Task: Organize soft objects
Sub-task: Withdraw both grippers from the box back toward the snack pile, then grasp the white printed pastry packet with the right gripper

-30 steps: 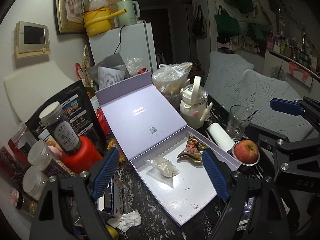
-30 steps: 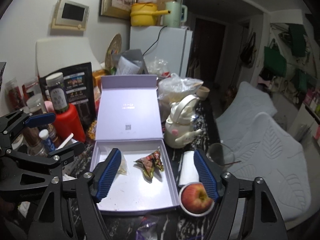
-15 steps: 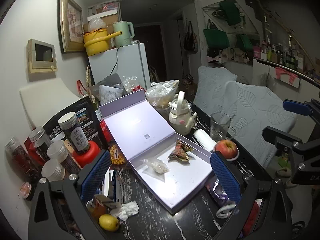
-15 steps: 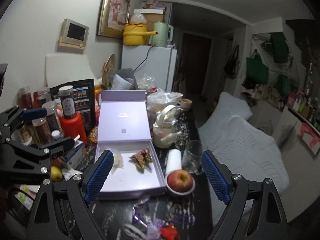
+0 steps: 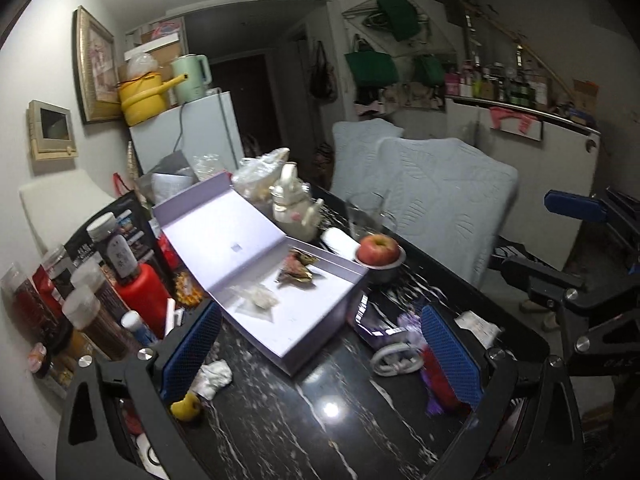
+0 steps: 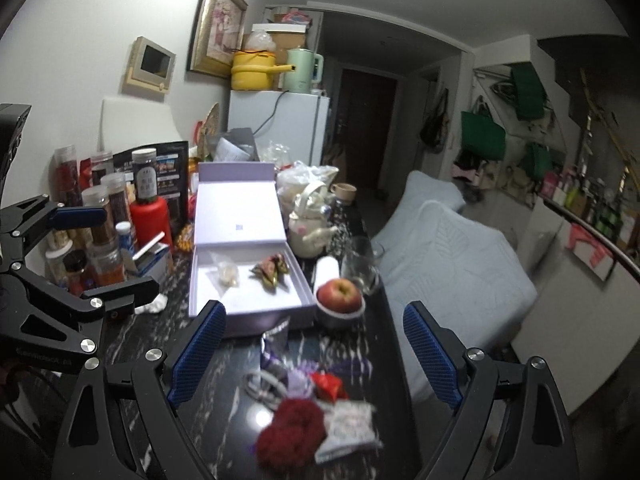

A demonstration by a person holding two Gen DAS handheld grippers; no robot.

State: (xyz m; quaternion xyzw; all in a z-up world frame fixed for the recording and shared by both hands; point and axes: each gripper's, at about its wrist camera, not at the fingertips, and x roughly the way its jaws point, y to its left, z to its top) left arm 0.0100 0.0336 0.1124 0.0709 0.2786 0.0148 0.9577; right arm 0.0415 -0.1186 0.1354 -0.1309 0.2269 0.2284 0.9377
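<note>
Hovering between picks: both claws spread, holding nothing, left claw (image 5: 320, 356), right claw (image 6: 312, 356). Red pompom (image 6: 290, 432) lies on tabletop (image 6: 224, 384) near open box (image 6: 248, 280); next, probably grab it.

Pretty cluttered black marble table (image 6: 224, 364) here. There's a red apple (image 6: 338, 290) in a little bowl, right beside an empty glass (image 6: 361, 261) and a white teapot (image 6: 309, 227). Spice jars (image 6: 114, 196) crowd the left edge around a red bottle (image 6: 151, 218). Yellow pot (image 6: 252, 69) and green kettle (image 6: 302, 71) sit on the fridge (image 6: 278, 128).
</note>
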